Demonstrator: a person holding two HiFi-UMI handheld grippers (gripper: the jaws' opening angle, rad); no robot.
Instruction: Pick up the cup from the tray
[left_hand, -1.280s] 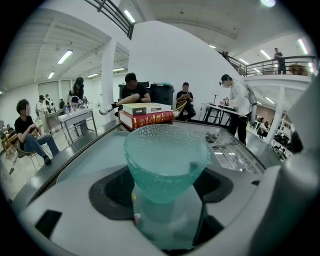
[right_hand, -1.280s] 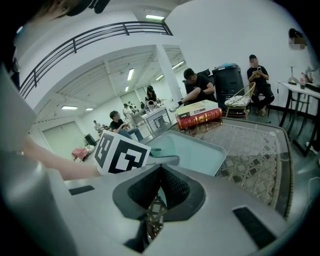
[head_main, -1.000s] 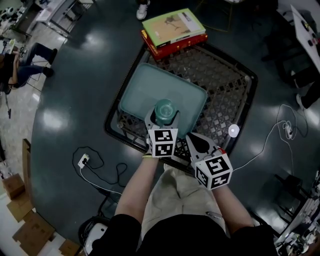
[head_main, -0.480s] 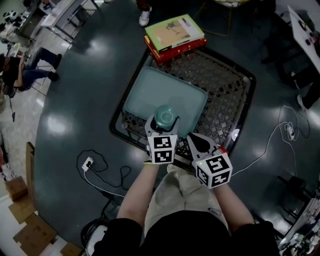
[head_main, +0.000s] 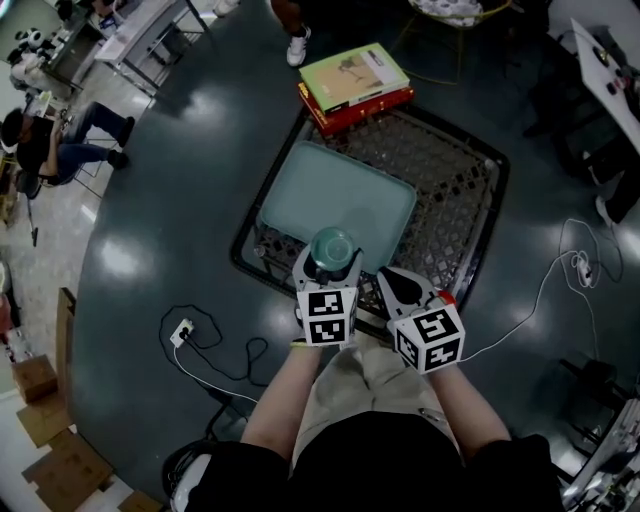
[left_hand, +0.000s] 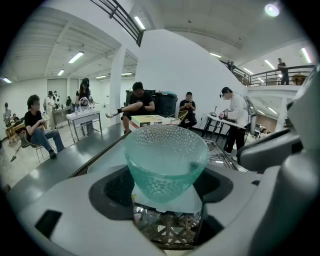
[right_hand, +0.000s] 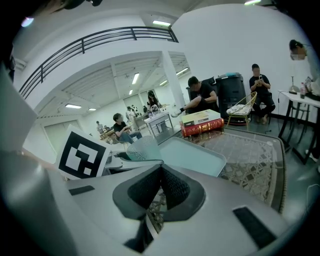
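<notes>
Cup (left_hand: 165, 157): translucent teal glass with a pebbled, dimpled wall. It has a flared bowl shape, wide at the rim and narrowing to a small base.

Tray (head_main: 335, 185): pale teal and smooth, rectangular with rounded corners and a low raised rim. It lies on the counter (head_main: 455, 200), which has a black frame and an open woven lattice top. Two stacked books (head_main: 355, 78), green cover over red, sit at the counter's far edge.

Left gripper (head_main: 329, 263): jaws pinch the cup low on its wall, one on each side, with the rim standing above them. The cup is upright over the tray's near edge. Cannot tell whether its base touches the tray.

Right gripper (right_hand: 161, 180): jaws pressed together, nothing between them. It hangs just beside the left gripper, above the counter's near edge.
</notes>
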